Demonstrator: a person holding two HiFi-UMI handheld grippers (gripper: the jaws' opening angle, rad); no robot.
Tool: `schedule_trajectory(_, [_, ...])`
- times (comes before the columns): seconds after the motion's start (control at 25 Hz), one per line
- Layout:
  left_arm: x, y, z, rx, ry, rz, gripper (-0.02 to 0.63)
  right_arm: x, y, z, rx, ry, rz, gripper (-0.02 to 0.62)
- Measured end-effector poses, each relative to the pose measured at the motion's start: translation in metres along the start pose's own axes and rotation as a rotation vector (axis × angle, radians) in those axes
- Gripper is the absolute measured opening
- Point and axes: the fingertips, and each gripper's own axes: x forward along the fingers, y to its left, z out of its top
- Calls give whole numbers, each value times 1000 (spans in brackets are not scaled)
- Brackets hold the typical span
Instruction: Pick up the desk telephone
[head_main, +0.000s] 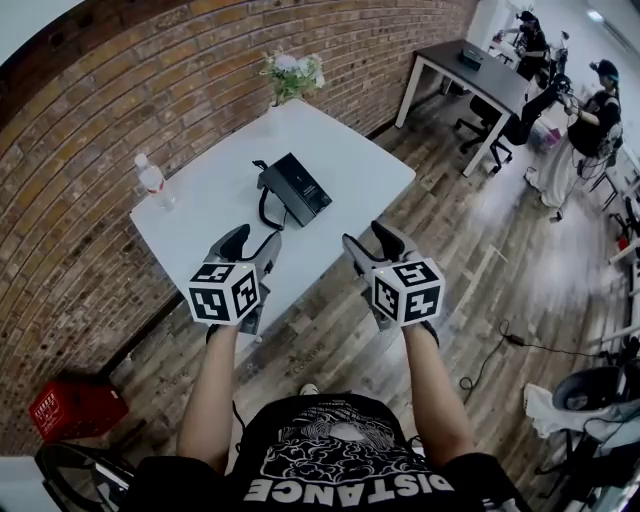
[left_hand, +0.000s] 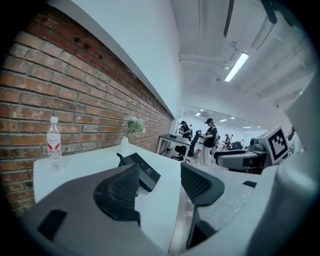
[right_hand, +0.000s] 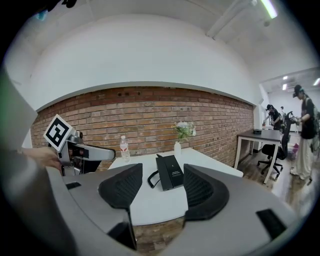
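Observation:
The black desk telephone (head_main: 295, 187) lies on the white table (head_main: 205, 225) with its cord curling toward the near edge. My left gripper (head_main: 250, 240) hovers over the table's near edge, short of the phone, jaws open and empty. My right gripper (head_main: 370, 240) is level with it, just off the table's near right corner, also open and empty. In the left gripper view the telephone (left_hand: 142, 170) lies ahead of the left gripper (left_hand: 160, 177), left of centre. In the right gripper view the telephone (right_hand: 170, 171) shows in the gap of the right gripper (right_hand: 162, 182), well beyond the pads.
A water bottle (head_main: 152, 182) stands at the table's left corner and a vase of flowers (head_main: 292, 75) at the far corner by the brick wall. A red crate (head_main: 75, 408) sits on the floor at left. A dark desk (head_main: 470, 65) and people stand far right.

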Motion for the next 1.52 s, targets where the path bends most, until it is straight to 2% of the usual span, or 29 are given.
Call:
schedule_trajectory(0.28, [19, 11, 5, -8, -3, 1, 244, 23, -15, 8, 6, -5, 6, 261])
schedule_trajectory(0.64, [64, 30, 5, -33, 0, 49, 244, 74, -45, 9, -16, 14, 85, 261])
schedule_trajectory(1.16, [143, 65, 8, -173, 24, 208, 244, 175, -97, 28, -81, 104, 325, 261])
schedule_trajectory(1.52, [183, 91, -21, -313, 71, 268, 244, 236, -102, 6, -81, 207, 513, 261])
